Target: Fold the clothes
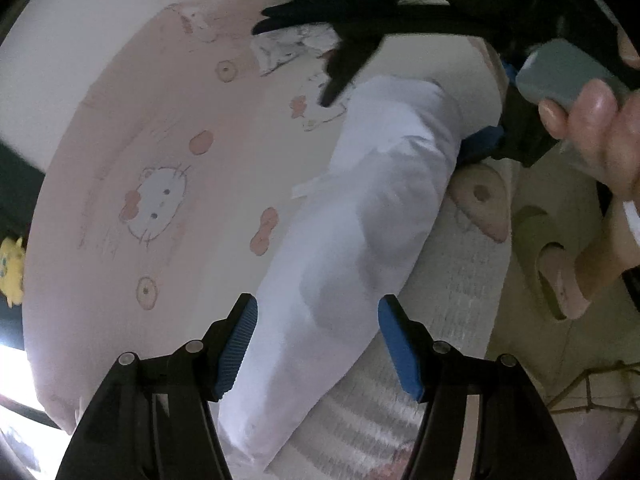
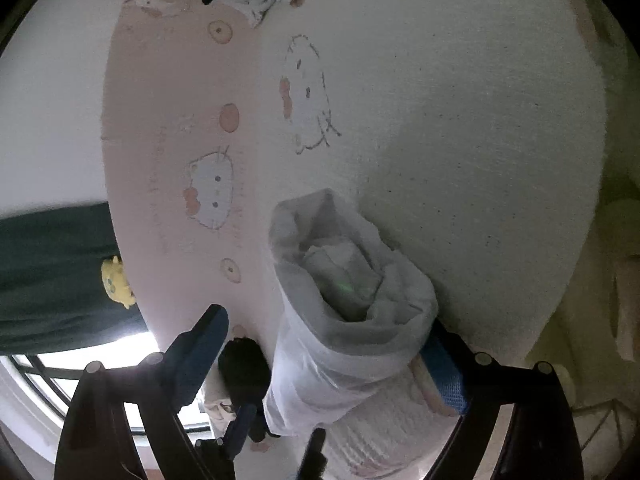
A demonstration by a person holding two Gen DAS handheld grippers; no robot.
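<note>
A white garment (image 1: 360, 216), rolled into a long bundle, lies slantwise on the pink cartoon-cat bedsheet (image 1: 160, 128). My left gripper (image 1: 316, 344) is shut on its near part, and the cloth fills the gap between both blue pads. At the roll's far end the right gripper (image 1: 492, 104) stands with its jaws on either side of the cloth. In the right wrist view, the roll's open end (image 2: 348, 280) sits between the wide-apart jaws of the right gripper (image 2: 326, 352). The cloth leans on the right pad only, and the left pad stands clear. The left gripper (image 2: 280, 436) shows low down, at the roll's other end.
Black clothes (image 1: 344, 12) and a white printed garment (image 1: 288, 44) lie at the far side of the bed. A white striped knit cloth (image 1: 432, 332) covers the bed's edge. On the floor at right is a foot in an olive slipper (image 1: 556, 272). At far left is a yellow plush toy (image 2: 116, 280).
</note>
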